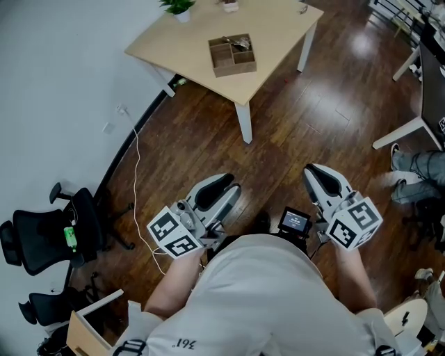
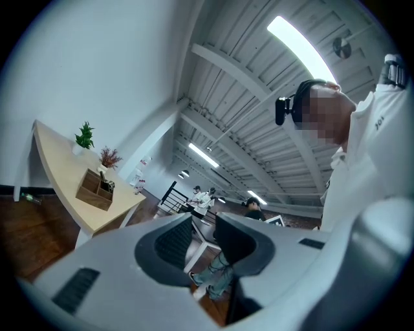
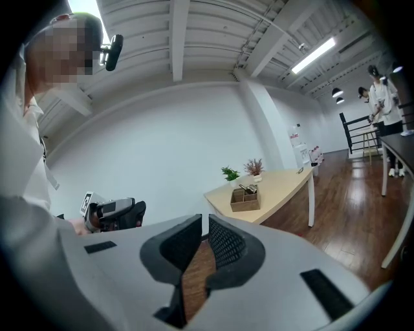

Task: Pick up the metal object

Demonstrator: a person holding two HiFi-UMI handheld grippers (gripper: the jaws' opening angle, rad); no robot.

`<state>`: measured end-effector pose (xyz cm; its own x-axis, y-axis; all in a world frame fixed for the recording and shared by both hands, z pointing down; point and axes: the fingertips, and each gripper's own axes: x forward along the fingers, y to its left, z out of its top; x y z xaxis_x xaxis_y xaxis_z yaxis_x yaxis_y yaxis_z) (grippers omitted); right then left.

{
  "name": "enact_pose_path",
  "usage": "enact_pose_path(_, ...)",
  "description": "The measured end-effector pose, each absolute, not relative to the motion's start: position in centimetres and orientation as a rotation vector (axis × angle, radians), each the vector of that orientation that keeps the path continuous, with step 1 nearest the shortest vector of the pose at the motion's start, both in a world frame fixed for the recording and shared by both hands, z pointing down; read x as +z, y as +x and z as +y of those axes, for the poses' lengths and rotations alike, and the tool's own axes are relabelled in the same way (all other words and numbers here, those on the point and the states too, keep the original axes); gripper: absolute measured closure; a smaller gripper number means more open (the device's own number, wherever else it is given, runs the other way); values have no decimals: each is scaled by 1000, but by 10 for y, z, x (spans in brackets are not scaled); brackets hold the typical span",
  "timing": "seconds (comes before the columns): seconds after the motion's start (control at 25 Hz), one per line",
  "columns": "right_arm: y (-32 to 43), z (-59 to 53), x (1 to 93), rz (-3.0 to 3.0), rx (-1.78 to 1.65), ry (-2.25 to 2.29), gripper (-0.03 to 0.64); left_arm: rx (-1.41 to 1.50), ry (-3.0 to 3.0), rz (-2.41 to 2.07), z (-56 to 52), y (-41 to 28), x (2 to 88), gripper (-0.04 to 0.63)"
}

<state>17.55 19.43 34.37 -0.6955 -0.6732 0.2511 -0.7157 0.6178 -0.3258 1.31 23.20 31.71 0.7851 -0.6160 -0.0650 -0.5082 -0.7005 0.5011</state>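
A wooden organizer box (image 1: 232, 61) stands on a light wooden table (image 1: 278, 28) far ahead, with the metal object (image 1: 240, 45) lying in one of its compartments. The box also shows small in the left gripper view (image 2: 94, 192) and in the right gripper view (image 3: 245, 201). Both grippers are held low by the person's body, over the wooden floor and well short of the table. My left gripper (image 1: 227, 192) has a narrow gap between its jaws and nothing in it. The jaws of my right gripper (image 1: 314, 175) are almost touching, and they hold nothing.
Black office chairs (image 1: 49, 233) stand by the white wall at the left, and a white cable (image 1: 136, 149) trails on the floor. White desk legs (image 1: 400, 132) and a seated person's legs (image 1: 417, 170) are at the right. Small potted plants (image 1: 179, 7) stand on the table's far side.
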Motion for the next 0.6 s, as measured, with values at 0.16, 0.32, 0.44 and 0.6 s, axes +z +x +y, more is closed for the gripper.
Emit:
enact_pose_path(0.16,179,181,345,-2740,624,1161,600,-320,2504,-867,222,14,315,505)
enact_pose_path(0.32,173,168,352,-2745,643,1139,600,-301,2479,-894,210,9,323,505)
enact_pose_path(0.44,165,156,357,-2741,652,1125,600,-300,2468,-899,197,2,327,505)
enact_pose_path(0.6,154,133,361,-2727,647,1146,600,-302,2468,-868,171,-7,334,505)
